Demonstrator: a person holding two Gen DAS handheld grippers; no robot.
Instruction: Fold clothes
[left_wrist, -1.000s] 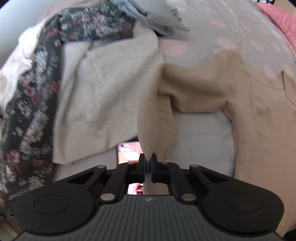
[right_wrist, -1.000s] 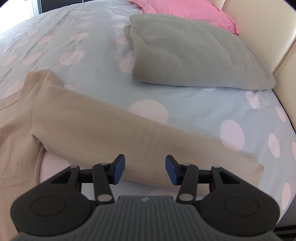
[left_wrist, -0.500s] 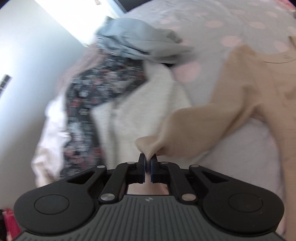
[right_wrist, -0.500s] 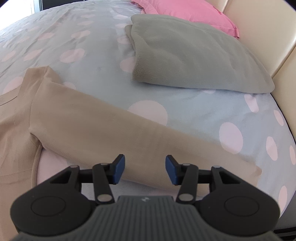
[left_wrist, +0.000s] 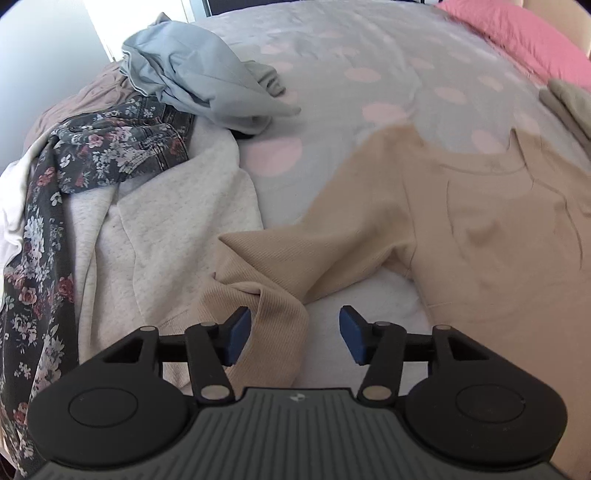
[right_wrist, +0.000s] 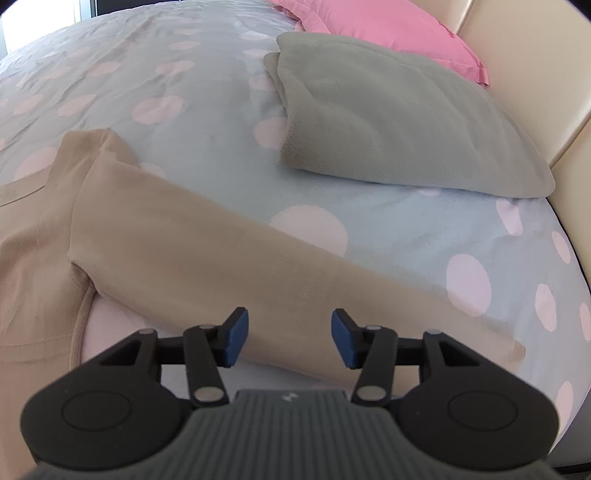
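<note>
Left wrist: left gripper open over beige top sleeve; right gripper open, hovering

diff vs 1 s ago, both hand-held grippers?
The left hand-held gripper let go: it was shut on the cuff of the beige ribbed sweater's sleeve, and its jaws now stand open with the sleeve lying crumpled on the bed, partly over the light grey sweatshirt. The right hand-held gripper stayed open above the other sleeve, which has not moved.
</note>
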